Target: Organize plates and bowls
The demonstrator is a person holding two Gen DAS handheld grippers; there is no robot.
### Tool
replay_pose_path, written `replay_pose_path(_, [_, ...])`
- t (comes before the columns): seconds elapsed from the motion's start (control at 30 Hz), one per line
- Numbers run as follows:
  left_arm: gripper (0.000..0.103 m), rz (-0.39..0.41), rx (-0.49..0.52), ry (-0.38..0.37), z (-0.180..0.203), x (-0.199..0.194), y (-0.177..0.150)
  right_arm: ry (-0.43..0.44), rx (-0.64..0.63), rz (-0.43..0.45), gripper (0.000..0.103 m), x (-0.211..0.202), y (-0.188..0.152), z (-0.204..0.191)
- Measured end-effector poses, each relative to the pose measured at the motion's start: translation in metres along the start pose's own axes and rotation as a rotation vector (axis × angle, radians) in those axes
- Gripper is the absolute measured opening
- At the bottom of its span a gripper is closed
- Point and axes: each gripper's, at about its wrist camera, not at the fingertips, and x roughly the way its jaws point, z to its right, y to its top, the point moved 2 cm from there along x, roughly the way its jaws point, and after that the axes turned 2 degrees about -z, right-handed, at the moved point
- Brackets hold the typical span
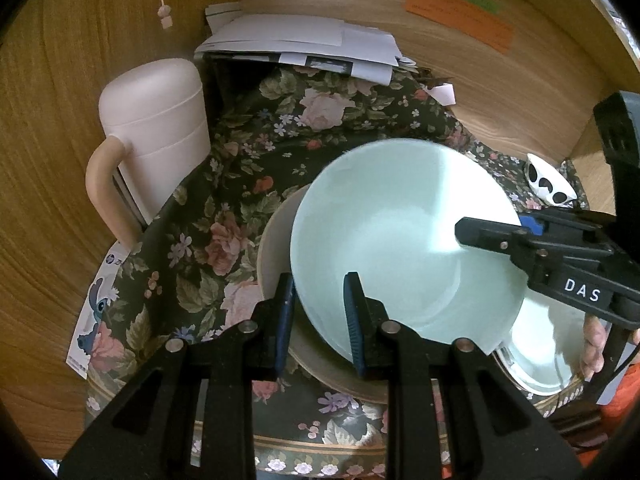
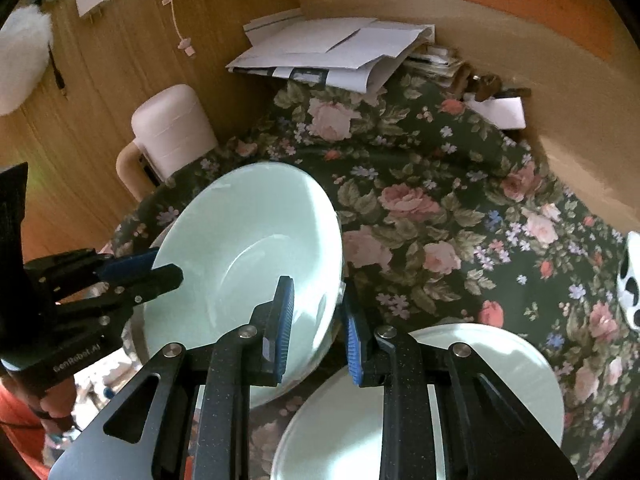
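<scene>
A pale mint bowl (image 1: 400, 232) hangs tilted above a beige plate (image 1: 276, 240) on the floral cloth. My left gripper (image 1: 320, 320) is shut on its near rim, one blue pad inside and one outside. My right gripper (image 2: 318, 332) is shut on the opposite rim of the same bowl (image 2: 248, 232). Each gripper shows in the other's view: the right gripper (image 1: 492, 236) reaches in from the right, the left gripper (image 2: 160, 268) from the left. A second pale plate (image 2: 500, 364) lies on the cloth beneath the right gripper, also seen as the plate (image 1: 536, 352) at the lower right.
A pink lidded mug (image 1: 156, 128) stands at the left against the wooden wall. A stack of papers (image 1: 300, 44) fills the back corner. A black-and-white patterned dish (image 1: 548, 184) sits at the far right. Bare floral cloth (image 2: 440, 216) stretches behind the bowl. A person's hand (image 1: 596, 340) holds the right gripper.
</scene>
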Motion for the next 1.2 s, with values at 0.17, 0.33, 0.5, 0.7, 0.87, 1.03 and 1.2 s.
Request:
replay_pose_path(0.17, [0.025, 0.009, 0.014, 0.021, 0.002, 0.000, 0.002, -0.015, -0.016, 0.028, 0.022, -0.008, 0.003, 0.003])
replay_pose_path(0.33, [0.025, 0.003, 0.017, 0.037, 0.001, 0.001, 0.009, 0.005, 0.026, -0.002, 0.022, -0.001, -0.001, 0.012])
replay_pose_path(0.5, [0.037, -0.005, 0.008, 0.052, 0.002, 0.000, 0.018, 0.031, 0.085, 0.004, 0.037, -0.006, 0.000, 0.026])
replay_pose_path(0.7, [0.050, 0.054, 0.010, 0.067, 0.012, -0.013, 0.035, 0.000, 0.137, 0.080, 0.054, -0.031, 0.004, 0.047])
replay_pose_path(0.87, [0.056, 0.102, 0.038, 0.048, 0.033, -0.024, 0.050, -0.038, 0.179, 0.131, 0.057, -0.055, 0.004, 0.070])
replay_pose_path(1.03, [0.059, 0.147, 0.069, 0.010, 0.061, -0.027, 0.067, -0.098, 0.224, 0.180, 0.057, -0.081, 0.002, 0.100])
replay_pose_path(1.2, [0.065, 0.161, 0.092, -0.042, 0.090, -0.018, 0.083, -0.161, 0.264, 0.222, 0.057, -0.107, -0.003, 0.131])
